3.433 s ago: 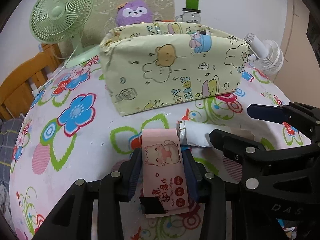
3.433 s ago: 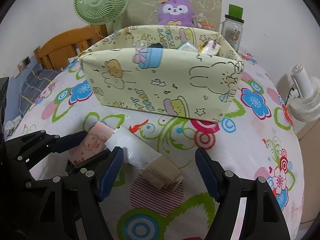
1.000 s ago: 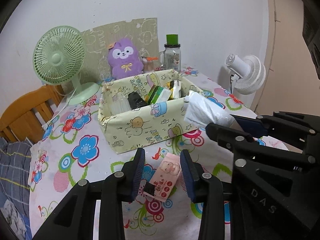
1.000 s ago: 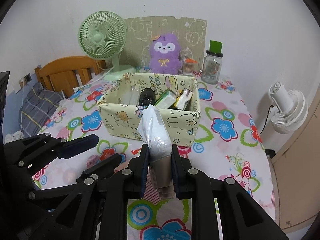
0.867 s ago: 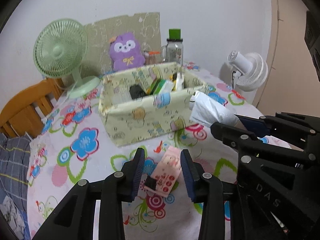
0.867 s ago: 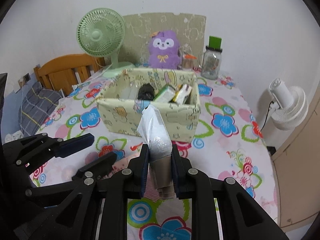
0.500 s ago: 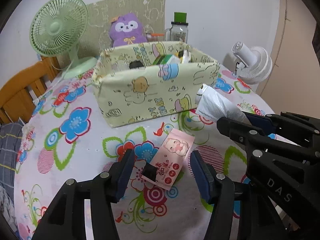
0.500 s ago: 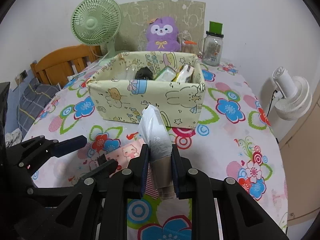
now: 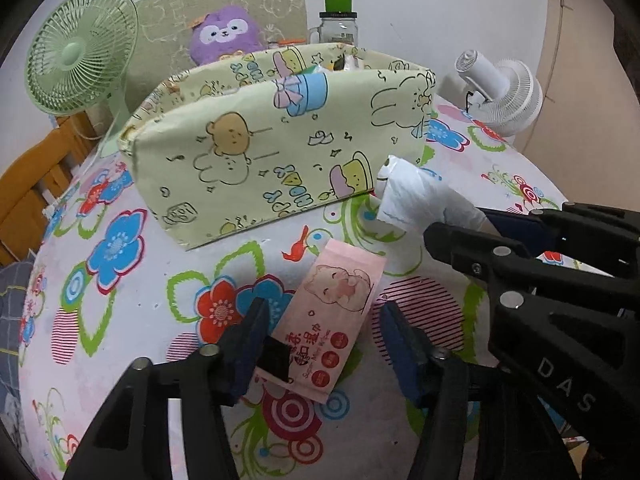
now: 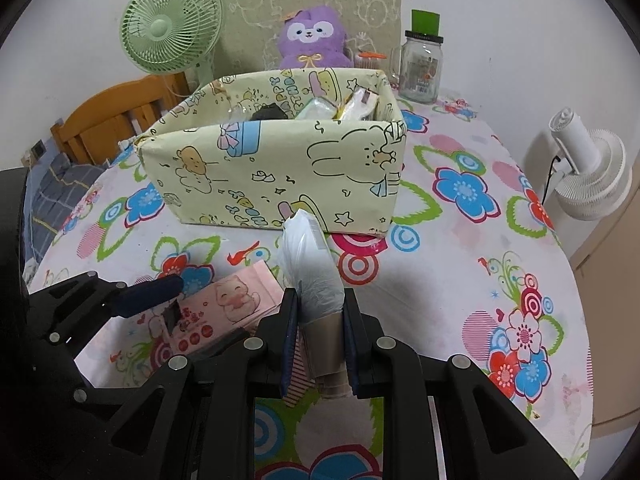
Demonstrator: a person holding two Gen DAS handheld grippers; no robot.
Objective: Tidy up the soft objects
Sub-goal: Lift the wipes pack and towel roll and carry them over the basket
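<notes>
Pink and flat, the wipes packet point(image 9: 330, 318) lies on the flowered bench point(image 9: 132, 320) between the spread fingers of the left gripper point(image 9: 320, 350), which straddles it without pinching, apparently lined up to close on its long sides. The right gripper point(image 10: 319, 334) is clamped on the plastic-wrapped roll point(image 10: 310, 276), holding it by its tan base so the white end points up and forward, clear of the bench, toward the storage box point(image 10: 280, 176). That box sits just behind both items, open-topped and already part filled, so the roll looks ready to be lifted over its near wall
</notes>
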